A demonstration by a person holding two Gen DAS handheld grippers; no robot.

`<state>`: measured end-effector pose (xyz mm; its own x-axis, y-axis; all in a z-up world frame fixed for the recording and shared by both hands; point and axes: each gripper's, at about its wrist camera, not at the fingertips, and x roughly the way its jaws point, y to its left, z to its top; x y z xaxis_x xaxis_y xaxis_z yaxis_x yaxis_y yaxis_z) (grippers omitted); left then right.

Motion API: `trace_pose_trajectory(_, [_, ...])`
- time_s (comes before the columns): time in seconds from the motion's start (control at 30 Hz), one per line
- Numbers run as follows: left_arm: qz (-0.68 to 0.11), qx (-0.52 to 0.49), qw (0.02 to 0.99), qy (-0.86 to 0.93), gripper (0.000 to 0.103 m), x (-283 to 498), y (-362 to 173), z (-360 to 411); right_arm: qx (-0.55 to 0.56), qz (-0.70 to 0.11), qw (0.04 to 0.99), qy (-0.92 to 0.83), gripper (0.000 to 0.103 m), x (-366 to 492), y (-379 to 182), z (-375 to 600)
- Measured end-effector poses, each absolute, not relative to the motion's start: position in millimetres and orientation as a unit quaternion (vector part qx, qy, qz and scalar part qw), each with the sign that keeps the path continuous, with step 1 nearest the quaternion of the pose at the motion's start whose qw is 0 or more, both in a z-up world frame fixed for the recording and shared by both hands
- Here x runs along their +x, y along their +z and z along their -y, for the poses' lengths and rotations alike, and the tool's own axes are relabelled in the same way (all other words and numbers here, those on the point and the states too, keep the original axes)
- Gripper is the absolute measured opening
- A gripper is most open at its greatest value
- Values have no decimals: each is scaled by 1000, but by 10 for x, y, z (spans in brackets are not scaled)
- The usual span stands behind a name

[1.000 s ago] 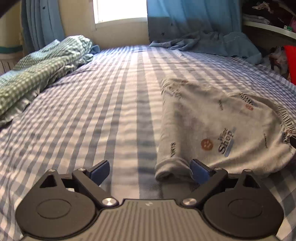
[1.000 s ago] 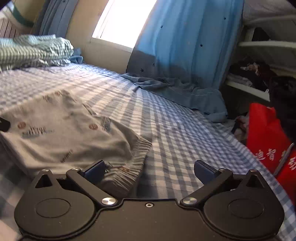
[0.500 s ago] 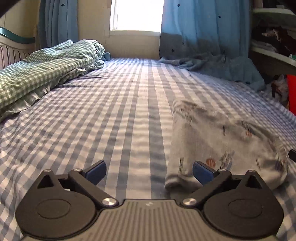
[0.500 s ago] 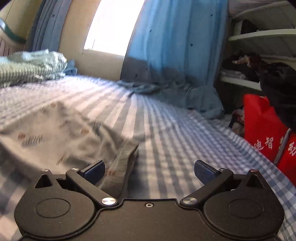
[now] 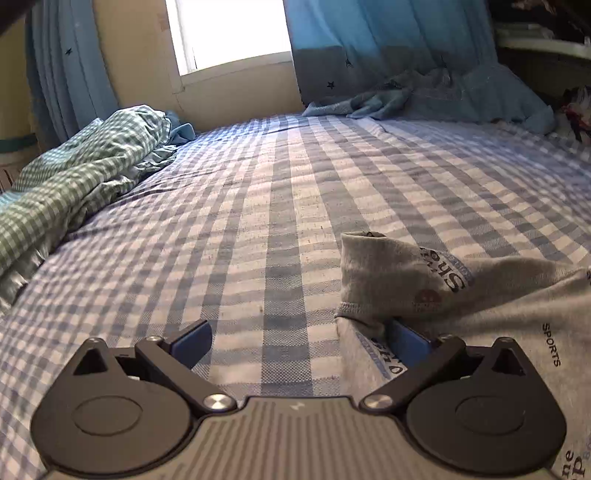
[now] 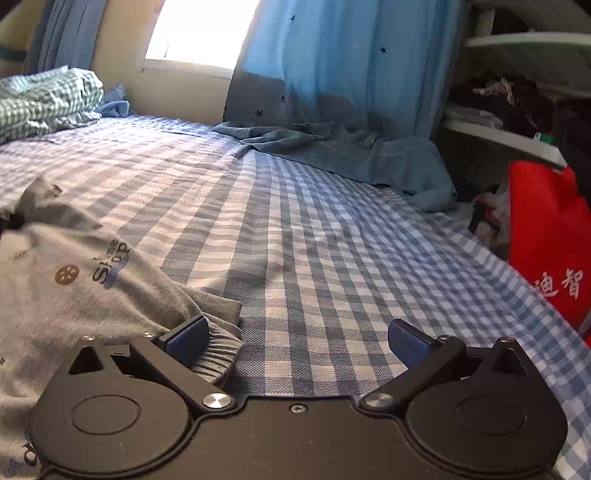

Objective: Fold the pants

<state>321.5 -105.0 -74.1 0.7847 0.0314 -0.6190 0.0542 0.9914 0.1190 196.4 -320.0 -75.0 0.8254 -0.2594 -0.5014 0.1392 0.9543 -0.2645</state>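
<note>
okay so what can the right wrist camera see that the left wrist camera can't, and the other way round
Only the right wrist view shows the red bag beside the bed, the shelves with dark clothes, and the pants' ribbed waistband beside the open right gripper.

Only the left wrist view shows a pant leg cuff standing up by the open left gripper.

Both show the grey printed pants, the blue checked bedsheet, the green checked blanket, the blue curtain and the window.
</note>
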Motion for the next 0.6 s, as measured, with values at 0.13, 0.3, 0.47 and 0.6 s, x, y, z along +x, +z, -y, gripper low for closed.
trace_pose_trajectory(0.13, [-340,40,940,-11,103,3229,-706,954,-93,-277,951,-100,102,1953,-725,3232])
trace_pose_trajectory(0.3, [-337,23,941,-20,103,2840,-394,870,-103,-225,962,-113,102,1530,-469,3043])
trace_pose_trajectory(0.47, [-346,36,936,-58,103,2317,-327,991,-116,-237,961,-77,102,1160,-496,2733])
trace_pose_trajectory(0.6, [-366,59,927,-49,102,2069,-523,1058,-125,-265,951,-99,102,1005,-672,2657])
